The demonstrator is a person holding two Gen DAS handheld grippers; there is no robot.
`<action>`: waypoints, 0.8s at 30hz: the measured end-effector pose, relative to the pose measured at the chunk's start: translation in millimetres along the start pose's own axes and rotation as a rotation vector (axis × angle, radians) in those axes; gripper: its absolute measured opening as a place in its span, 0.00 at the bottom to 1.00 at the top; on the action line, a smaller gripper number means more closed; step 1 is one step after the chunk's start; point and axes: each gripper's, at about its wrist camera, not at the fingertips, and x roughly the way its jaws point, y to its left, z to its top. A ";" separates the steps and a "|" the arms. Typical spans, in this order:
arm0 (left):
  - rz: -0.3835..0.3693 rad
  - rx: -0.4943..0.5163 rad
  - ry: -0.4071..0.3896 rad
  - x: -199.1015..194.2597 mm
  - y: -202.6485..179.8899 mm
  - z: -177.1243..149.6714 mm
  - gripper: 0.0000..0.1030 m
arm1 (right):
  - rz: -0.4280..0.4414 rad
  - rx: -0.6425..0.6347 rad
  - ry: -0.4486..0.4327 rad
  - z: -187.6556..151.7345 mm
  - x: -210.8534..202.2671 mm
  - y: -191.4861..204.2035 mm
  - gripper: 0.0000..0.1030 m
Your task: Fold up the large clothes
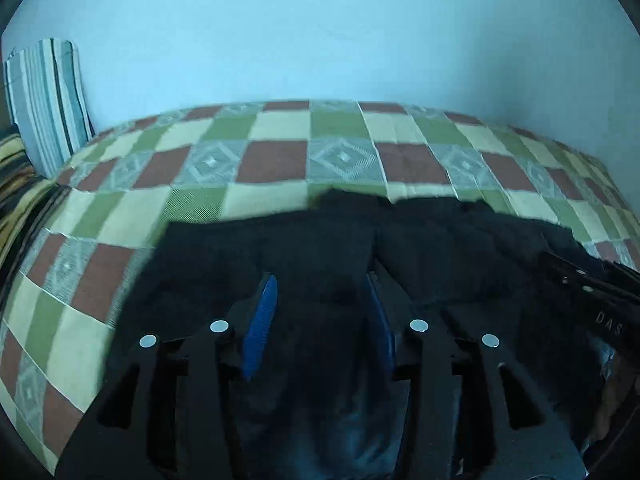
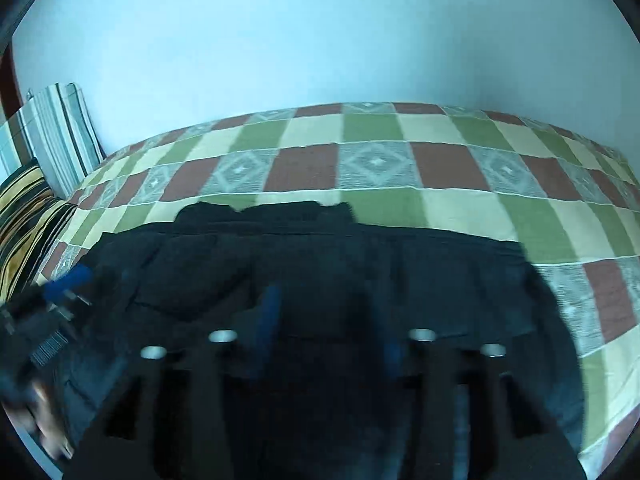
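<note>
Your left claw [image 1: 320, 320] stands part open above the dark garment [image 1: 420, 248], blue pads [image 1: 262, 320] apart with nothing pinched between them. The right claw [image 2: 326, 320] is blurred, but its pads also look parted and empty over the same cloth. The garment lies spread across the checked bed [image 1: 200, 200], its far edge fairly straight, likely so a fold line falls cleanly. Both claws aim steeply down side by side, which suits taking two points of one edge together. A striped pillow [image 1: 48, 104] leans against the wall, well clear.
</note>
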 end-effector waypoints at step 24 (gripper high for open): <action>0.092 0.028 0.030 69.1 -9.9 -41.3 0.45 | -0.120 -0.009 0.044 -39.4 65.5 7.3 0.52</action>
